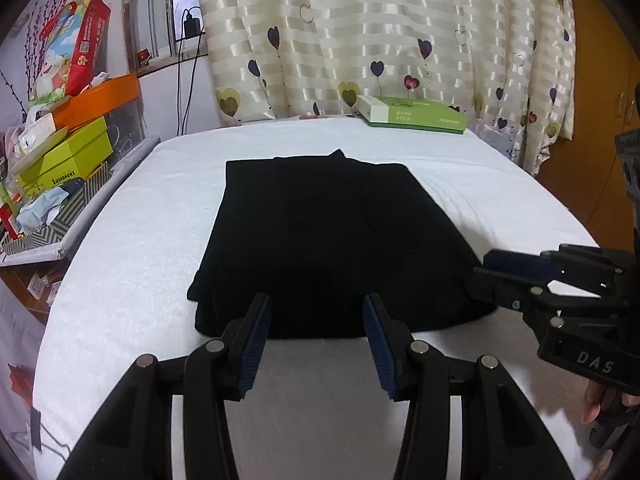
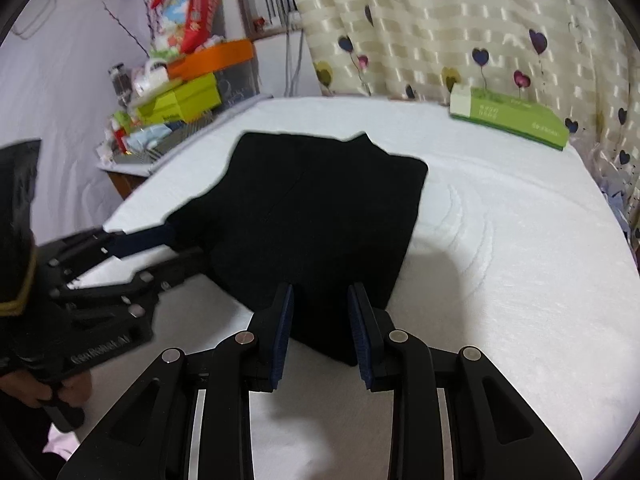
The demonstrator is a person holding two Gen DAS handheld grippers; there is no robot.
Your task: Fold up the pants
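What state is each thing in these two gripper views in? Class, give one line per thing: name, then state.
Black pants: folded into a flat stack on the white cloth.
Left gripper: open, its tips at the pants' near edge.
Right gripper: open, its tips at the pants' near corner.
Green box: closed, lying flat by the curtain.

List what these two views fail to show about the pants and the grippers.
- Pants: solid black in both views, so layers and fold lines are unreadable.
- Right gripper: left wrist view, tips merge with the black cloth; contact unclear.
- Left gripper: right wrist view, blurred and likewise merging.
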